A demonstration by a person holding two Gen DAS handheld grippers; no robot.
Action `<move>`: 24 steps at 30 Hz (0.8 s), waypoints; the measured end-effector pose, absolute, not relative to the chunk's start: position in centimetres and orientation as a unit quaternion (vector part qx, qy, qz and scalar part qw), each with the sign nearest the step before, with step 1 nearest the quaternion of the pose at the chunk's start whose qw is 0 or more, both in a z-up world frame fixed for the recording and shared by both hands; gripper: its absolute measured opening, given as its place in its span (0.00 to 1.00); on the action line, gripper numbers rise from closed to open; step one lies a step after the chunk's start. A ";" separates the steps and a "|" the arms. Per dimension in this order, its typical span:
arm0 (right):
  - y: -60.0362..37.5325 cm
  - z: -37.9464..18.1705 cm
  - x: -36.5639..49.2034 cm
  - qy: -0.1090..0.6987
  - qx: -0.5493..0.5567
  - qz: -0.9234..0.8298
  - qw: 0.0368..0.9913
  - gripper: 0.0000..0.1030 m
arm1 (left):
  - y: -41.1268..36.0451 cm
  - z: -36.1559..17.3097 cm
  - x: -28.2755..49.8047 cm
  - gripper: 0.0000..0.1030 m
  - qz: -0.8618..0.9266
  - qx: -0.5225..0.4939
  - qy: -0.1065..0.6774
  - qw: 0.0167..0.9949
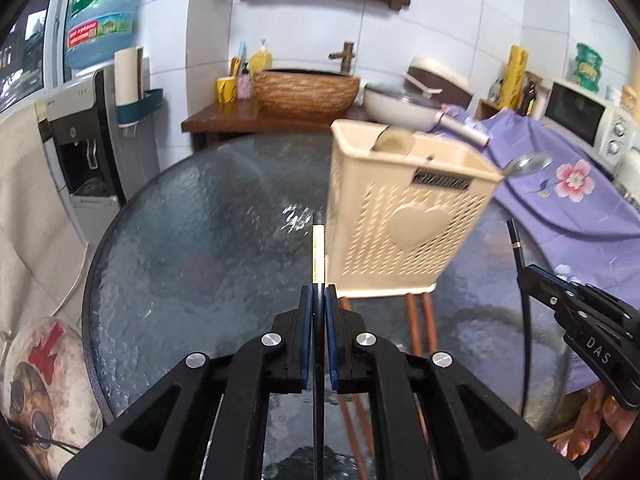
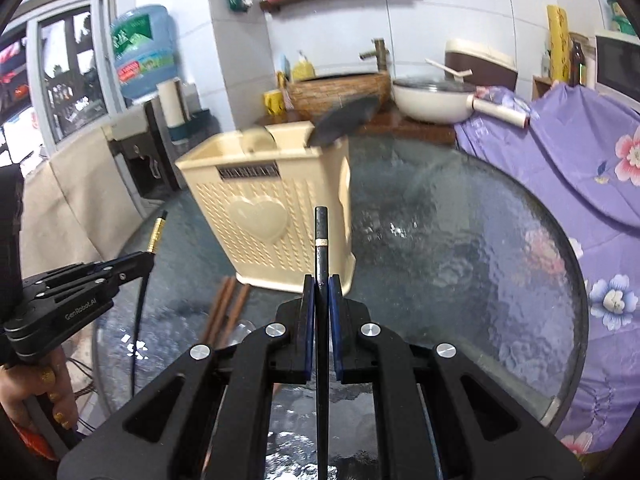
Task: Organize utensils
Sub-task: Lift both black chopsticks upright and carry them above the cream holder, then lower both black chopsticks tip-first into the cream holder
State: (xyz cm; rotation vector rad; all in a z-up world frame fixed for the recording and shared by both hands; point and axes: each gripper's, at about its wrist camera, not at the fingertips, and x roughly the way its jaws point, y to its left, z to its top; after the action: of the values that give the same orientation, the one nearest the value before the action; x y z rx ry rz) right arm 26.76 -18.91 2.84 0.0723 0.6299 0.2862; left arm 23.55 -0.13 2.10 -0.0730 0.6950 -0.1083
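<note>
So, roughly halfway: spoon (image 1: 526, 165) already in the beige holder (image 1: 404, 216). Left gripper (image 1: 319, 300) pinching one black chopstick (image 1: 318, 252), right gripper (image 2: 321, 292) clamped on another (image 2: 321, 236), both above the glass table (image 1: 200, 240). Brown chopsticks (image 1: 420, 320) lying by the holder's base, left to do.
</note>
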 end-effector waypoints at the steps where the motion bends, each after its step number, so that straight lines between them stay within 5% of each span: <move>1: -19.0 3.4 26.5 0.302 0.037 0.144 0.941 0.08 | -0.2 2.6 23.3 0.07 -0.056 -0.034 0.334 0.940; 24: -19.7 10.8 22.2 0.236 0.042 0.217 0.946 0.08 | -0.5 9.0 19.9 0.06 -0.117 -0.034 0.266 0.956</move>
State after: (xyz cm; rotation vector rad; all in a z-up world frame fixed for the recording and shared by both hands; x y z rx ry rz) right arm 22.20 -19.70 10.80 0.0862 0.4799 0.4411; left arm 19.93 -0.51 9.05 -0.0698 0.5390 -0.2370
